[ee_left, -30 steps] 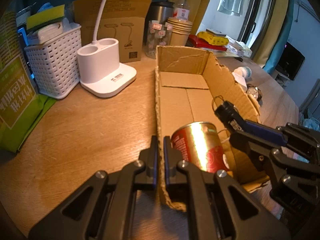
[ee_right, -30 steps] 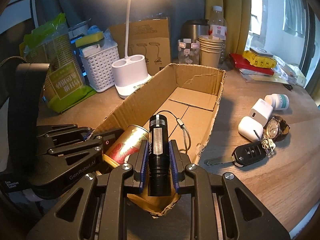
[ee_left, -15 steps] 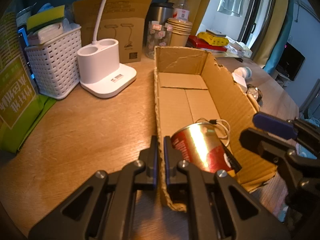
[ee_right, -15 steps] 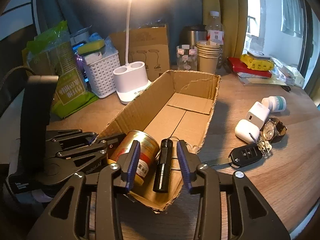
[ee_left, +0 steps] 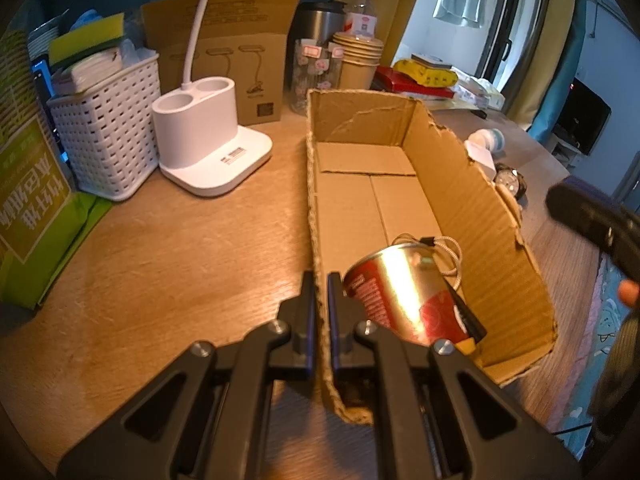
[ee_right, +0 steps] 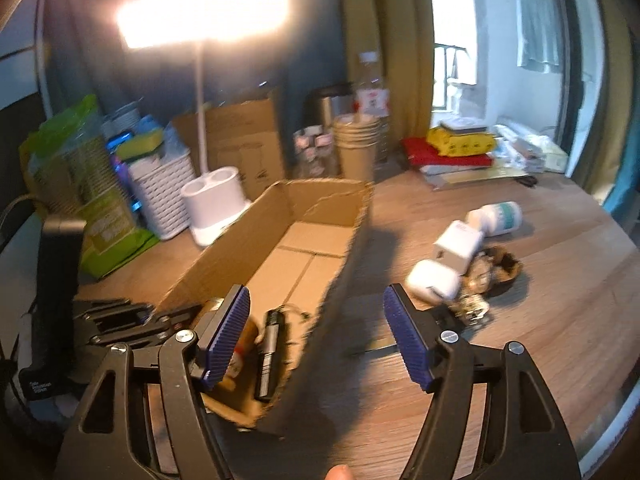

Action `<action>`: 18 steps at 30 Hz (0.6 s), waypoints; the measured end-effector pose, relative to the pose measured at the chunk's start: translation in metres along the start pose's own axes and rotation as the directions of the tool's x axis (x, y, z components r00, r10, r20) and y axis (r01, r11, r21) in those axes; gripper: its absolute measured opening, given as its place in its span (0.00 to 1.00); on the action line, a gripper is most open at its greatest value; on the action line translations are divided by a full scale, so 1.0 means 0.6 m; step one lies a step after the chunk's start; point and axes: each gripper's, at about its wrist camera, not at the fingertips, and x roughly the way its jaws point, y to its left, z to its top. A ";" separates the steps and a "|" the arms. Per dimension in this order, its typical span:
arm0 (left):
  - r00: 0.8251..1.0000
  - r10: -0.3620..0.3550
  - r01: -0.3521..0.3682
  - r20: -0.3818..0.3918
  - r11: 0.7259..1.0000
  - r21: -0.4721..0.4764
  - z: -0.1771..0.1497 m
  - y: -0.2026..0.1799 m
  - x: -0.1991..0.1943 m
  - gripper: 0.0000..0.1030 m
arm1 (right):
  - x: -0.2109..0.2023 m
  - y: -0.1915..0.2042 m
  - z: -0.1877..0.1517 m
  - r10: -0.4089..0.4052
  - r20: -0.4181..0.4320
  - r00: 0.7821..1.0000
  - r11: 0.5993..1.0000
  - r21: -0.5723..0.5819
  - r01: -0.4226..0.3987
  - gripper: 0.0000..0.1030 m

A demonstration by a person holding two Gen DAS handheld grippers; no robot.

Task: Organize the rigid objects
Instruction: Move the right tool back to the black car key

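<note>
Our left hand-held gripper [ee_left: 319, 312] is clamped shut on the near wall of the cardboard box [ee_left: 472, 200], steadying it. Our right hand-held gripper [ee_right: 316, 336] is opening, nothing between its pads, straddling the box's right wall. Flashlight [ee_right: 270, 354] lies in the box beside the red can [ee_left: 400, 296]: that drop looks done. Next we likely go right for the car key, earbud case [ee_right: 434, 282], white adapter [ee_right: 456, 246], watch [ee_left: 510, 180] or pill bottle [ee_right: 498, 218] on the surface [ee_left: 180, 260]. Box wall is in the way; lift clear first.
</note>
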 end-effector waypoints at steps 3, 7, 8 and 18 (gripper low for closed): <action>1.000 -0.001 0.001 0.001 1.000 0.002 0.000 0.000 0.001 0.06 | -0.011 -0.027 0.006 -0.057 0.032 0.998 0.998 0.022 0.056 0.71; 1.000 0.001 -0.001 0.002 1.000 0.001 0.000 0.001 0.002 0.06 | -0.019 -0.063 0.010 -0.104 0.040 0.994 0.993 0.059 0.102 0.72; 1.000 0.002 -0.002 0.003 1.000 0.000 0.000 0.002 0.002 0.06 | -0.021 -0.073 0.010 -0.119 0.038 0.992 0.991 0.066 0.116 0.72; 1.000 0.015 -0.015 0.008 1.000 0.009 -0.002 -0.001 -0.001 0.06 | -0.002 -0.123 -0.009 -0.194 -0.017 0.981 0.976 0.100 0.194 0.72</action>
